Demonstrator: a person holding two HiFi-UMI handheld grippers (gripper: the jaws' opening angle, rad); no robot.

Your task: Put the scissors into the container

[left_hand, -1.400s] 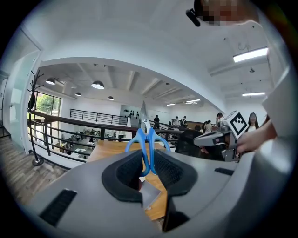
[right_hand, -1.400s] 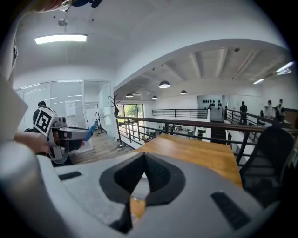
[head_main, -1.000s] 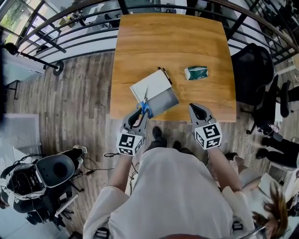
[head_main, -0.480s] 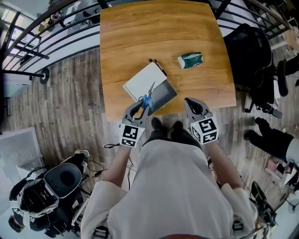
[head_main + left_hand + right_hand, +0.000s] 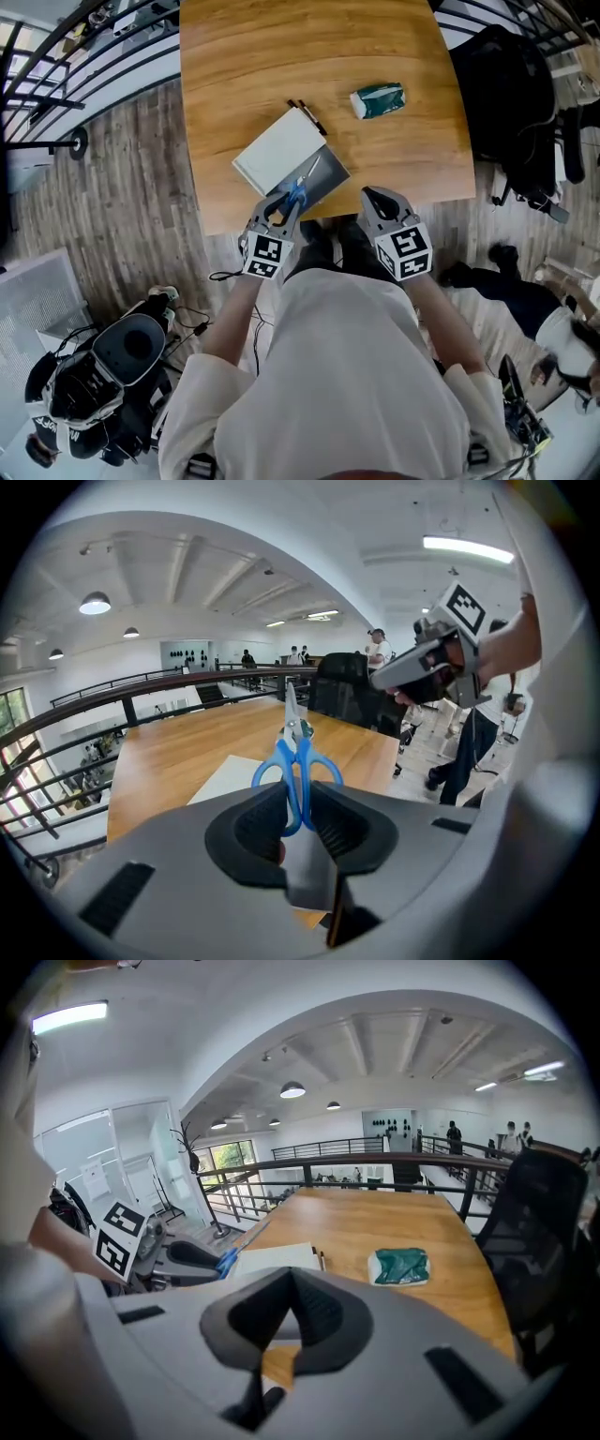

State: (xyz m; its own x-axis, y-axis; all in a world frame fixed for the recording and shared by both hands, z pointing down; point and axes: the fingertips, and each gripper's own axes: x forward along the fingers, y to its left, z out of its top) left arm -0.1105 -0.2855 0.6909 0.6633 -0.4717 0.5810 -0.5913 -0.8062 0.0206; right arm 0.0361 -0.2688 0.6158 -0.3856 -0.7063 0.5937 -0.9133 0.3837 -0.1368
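Observation:
My left gripper [image 5: 279, 206] is shut on the blue handles of the scissors [image 5: 296, 191] at the table's near edge. The blades point away and to the right over the grey part [image 5: 326, 174] of a flat white container [image 5: 277, 150]. In the left gripper view the scissors [image 5: 297, 759] stand upright between the pads, above the white container [image 5: 225, 778]. My right gripper [image 5: 376, 199] hovers just off the near edge, to the right of the left one. Its jaws are closed together with nothing in them [image 5: 292, 1283].
A green packet [image 5: 377, 99] lies on the wooden table [image 5: 281, 56] to the far right of the container. Dark pens [image 5: 307, 117] lie along the container's far side. A black chair [image 5: 506, 84] stands right of the table, railings behind it, and black equipment [image 5: 103, 366] sits on the floor at left.
The head view has shifted, so the table sits higher and further left. The scissors' blades have swung a little to the right. Both grippers stay near the table's front edge.

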